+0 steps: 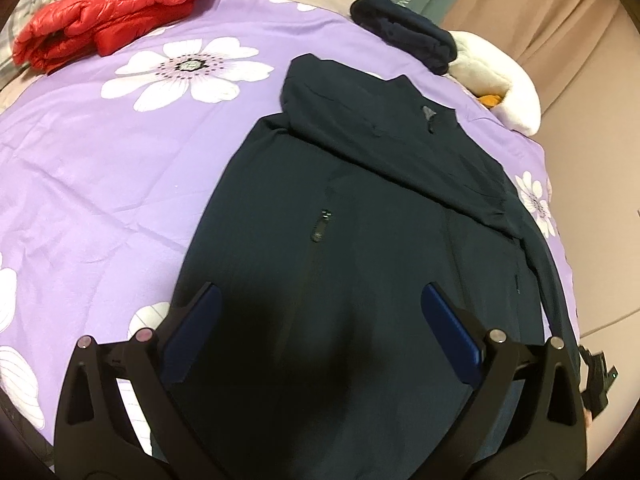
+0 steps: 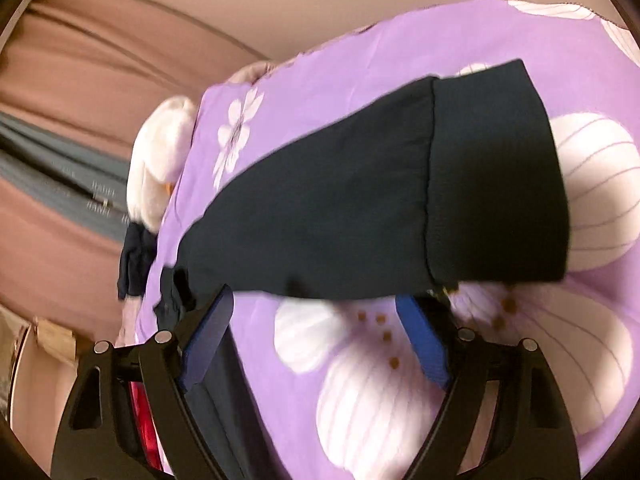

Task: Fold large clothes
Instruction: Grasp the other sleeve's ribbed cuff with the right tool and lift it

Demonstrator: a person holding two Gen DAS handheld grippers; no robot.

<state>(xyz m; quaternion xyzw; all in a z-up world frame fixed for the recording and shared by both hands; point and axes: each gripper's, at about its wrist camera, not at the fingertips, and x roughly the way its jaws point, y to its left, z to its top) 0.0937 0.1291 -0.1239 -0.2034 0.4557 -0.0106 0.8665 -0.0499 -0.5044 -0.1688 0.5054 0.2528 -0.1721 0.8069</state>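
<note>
A dark navy zip jacket (image 1: 320, 184) lies flat on the purple flowered bed sheet (image 1: 100, 184), with one sleeve folded across its chest. My left gripper (image 1: 320, 296) hovers open over the jacket's lower part, nothing between its blue pads. In the right wrist view the jacket's other sleeve (image 2: 340, 216) stretches across the sheet (image 2: 360, 60), its ribbed cuff (image 2: 496, 172) to the right. My right gripper (image 2: 316, 300) is open just short of the sleeve's blurred lower edge, with only sheet showing between its fingers. Dark jacket cloth (image 2: 216, 408) lies under its left finger.
A folded red puffer jacket (image 1: 116, 8) sits at the sheet's far left corner. A folded dark garment (image 1: 400, 28) and a white plush toy (image 1: 500, 72) lie at the far right edge. Pink curtain (image 1: 540, 8) hangs beyond the bed. The sheet's left side holds bare fabric.
</note>
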